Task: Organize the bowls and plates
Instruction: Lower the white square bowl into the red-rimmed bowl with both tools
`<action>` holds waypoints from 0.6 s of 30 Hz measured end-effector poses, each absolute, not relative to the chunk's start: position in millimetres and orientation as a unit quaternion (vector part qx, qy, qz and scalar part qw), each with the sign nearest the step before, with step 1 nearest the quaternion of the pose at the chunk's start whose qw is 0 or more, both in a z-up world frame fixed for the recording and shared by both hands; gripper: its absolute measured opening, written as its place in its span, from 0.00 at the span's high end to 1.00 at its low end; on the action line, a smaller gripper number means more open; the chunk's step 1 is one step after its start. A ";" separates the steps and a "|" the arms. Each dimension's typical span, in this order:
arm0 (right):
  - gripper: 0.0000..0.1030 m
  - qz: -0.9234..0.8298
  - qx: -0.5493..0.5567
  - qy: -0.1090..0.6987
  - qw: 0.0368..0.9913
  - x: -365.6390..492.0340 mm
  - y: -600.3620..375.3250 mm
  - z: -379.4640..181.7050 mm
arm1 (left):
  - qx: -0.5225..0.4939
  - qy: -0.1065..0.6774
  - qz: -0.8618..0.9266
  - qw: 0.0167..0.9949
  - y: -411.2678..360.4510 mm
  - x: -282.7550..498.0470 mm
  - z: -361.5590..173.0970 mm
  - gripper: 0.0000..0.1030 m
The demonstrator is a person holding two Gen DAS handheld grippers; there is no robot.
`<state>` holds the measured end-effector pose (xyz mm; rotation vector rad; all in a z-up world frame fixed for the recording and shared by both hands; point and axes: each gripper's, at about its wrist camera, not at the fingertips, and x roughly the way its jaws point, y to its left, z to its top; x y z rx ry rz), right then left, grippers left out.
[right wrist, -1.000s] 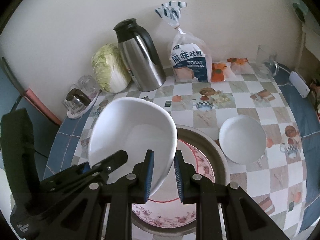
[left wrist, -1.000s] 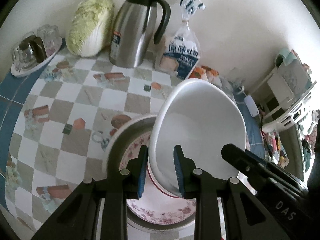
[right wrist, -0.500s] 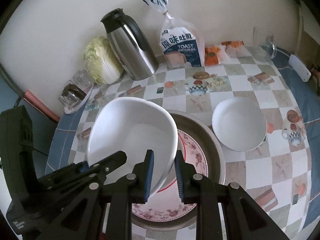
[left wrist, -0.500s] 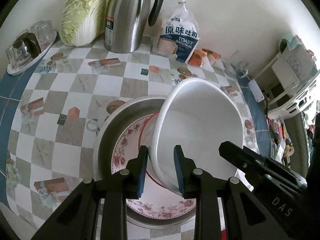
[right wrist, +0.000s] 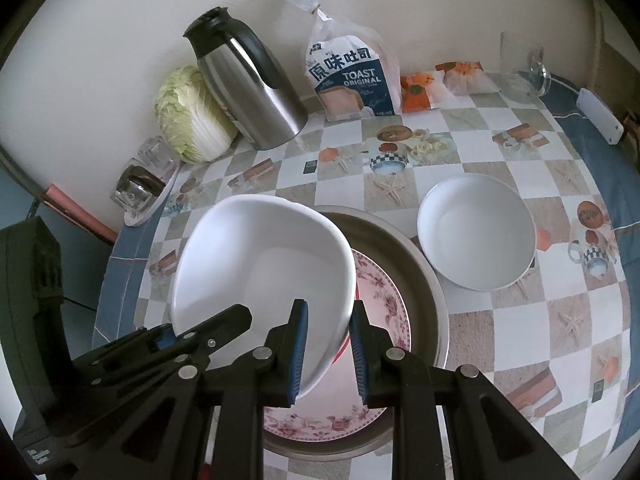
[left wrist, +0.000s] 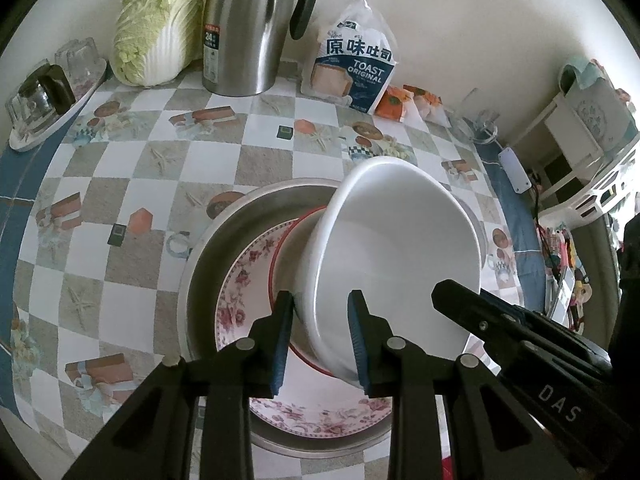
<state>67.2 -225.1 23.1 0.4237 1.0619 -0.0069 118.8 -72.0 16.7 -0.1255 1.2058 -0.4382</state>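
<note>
Large white bowl (left wrist: 396,256) held tilted above floral plate (left wrist: 244,280), which lies inside metal pan (left wrist: 208,256) near table's front edge. Left gripper (left wrist: 320,340) fingers clamp bowl's rim on one side; right gripper (right wrist: 328,350) fingers clamp rim on opposite side. Small white bowl (right wrist: 476,232) sits on table (right wrist: 500,328) just beside pan, toward right edge. Thermos (right wrist: 248,80), cabbage (right wrist: 192,116), toast bag (right wrist: 352,76) along back edge.
</note>
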 end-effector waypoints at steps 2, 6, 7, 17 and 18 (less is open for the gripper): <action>0.78 -0.003 0.203 0.503 0.840 67.3 -225.9 22.0 | -0.060 0.564 -0.205 0.798 -72.6 119.6 15.5 0.72; 0.77 -0.003 0.207 0.505 0.838 67.3 -227.3 19.4 | -0.058 0.564 -0.204 0.798 -73.7 119.3 14.9 0.72; 0.77 -0.003 0.208 0.505 0.838 67.3 -227.5 19.0 | -0.059 0.563 -0.204 0.798 -73.5 119.4 14.7 0.72; 0.78 0.000 0.215 0.506 0.835 67.6 -229.5 15.5 | -0.076 0.567 -0.211 0.792 -67.7 122.1 14.6 0.69; 0.78 0.000 0.215 0.507 0.835 67.7 -229.1 14.8 | -0.077 0.567 -0.212 0.792 -67.4 122.0 14.7 0.69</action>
